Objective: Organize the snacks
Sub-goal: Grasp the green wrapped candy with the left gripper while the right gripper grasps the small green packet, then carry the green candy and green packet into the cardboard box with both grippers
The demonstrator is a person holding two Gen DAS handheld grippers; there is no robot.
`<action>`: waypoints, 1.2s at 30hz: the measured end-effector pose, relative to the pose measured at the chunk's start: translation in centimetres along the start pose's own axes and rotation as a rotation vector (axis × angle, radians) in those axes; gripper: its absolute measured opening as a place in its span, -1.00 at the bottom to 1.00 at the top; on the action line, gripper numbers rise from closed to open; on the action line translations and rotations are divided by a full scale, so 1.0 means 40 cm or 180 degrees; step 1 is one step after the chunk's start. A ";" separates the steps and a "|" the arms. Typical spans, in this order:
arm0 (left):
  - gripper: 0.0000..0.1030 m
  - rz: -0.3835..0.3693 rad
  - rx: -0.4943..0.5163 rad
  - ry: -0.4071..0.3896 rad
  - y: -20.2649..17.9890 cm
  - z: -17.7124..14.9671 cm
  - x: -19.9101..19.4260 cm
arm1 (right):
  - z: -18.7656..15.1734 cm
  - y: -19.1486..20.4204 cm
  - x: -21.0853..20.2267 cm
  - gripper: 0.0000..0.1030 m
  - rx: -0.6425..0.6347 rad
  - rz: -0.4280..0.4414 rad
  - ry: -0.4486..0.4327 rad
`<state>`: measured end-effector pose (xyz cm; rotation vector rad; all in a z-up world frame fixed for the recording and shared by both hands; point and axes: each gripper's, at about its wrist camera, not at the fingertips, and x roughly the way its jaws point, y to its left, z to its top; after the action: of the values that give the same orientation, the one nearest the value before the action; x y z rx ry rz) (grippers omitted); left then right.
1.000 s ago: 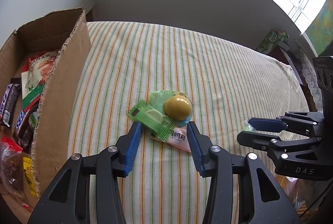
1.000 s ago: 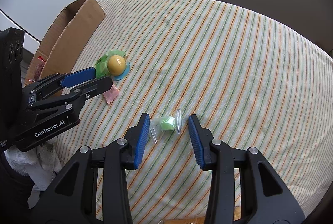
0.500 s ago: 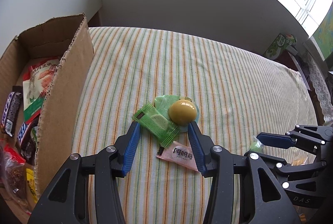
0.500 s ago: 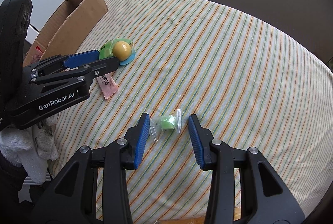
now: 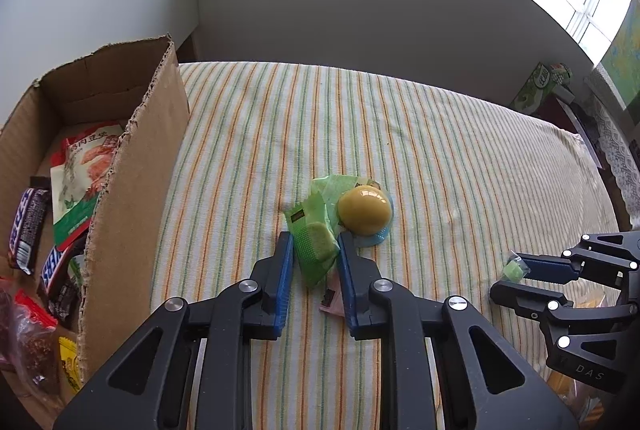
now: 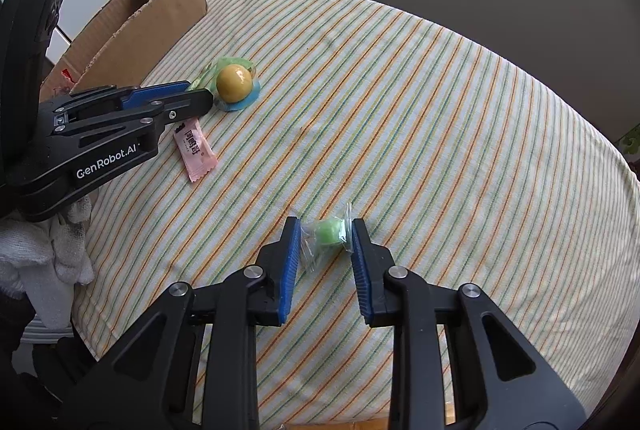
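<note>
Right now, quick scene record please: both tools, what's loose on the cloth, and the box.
left tool: shut on green packet
right tool: shut on green candy, clear wrapper
loose on striped cloth: yellow jelly cup, pink packet
pink packet: partly under left tool
cardboard box: open, snacks inside, at cloth's left edge

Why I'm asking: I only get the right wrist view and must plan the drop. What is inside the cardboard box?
Observer: The cardboard box already holds a red-and-green snack bag and wrapped chocolate bars.
Operator: What is the left gripper on? Its finger blocks my view.
Observer: The left gripper is shut on a green packet beside the yellow jelly cup.
</note>
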<state>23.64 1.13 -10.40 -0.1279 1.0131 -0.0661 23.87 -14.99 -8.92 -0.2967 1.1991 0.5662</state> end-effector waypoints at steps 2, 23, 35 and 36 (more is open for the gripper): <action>-0.62 -0.0012 -0.0005 -0.0021 0.001 -0.003 -0.007 | -0.004 -0.009 -0.004 -0.52 0.0042 0.0042 -0.0015; -0.62 -0.0208 0.0035 -0.0244 0.025 -0.042 -0.169 | -0.013 -0.003 -0.102 -0.54 0.0176 0.0055 -0.0176; -0.62 -0.0041 0.0014 -0.0442 0.134 -0.059 -0.305 | 0.069 0.117 -0.196 -0.54 -0.0031 0.0139 -0.0403; -0.62 -0.0013 0.0017 -0.0447 0.145 -0.063 -0.314 | 0.076 0.130 -0.200 -0.54 -0.0052 0.0145 -0.0418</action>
<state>14.86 8.13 -1.95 -0.1280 0.8723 -0.0625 21.38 -11.23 0.00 -0.2427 1.0769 0.6261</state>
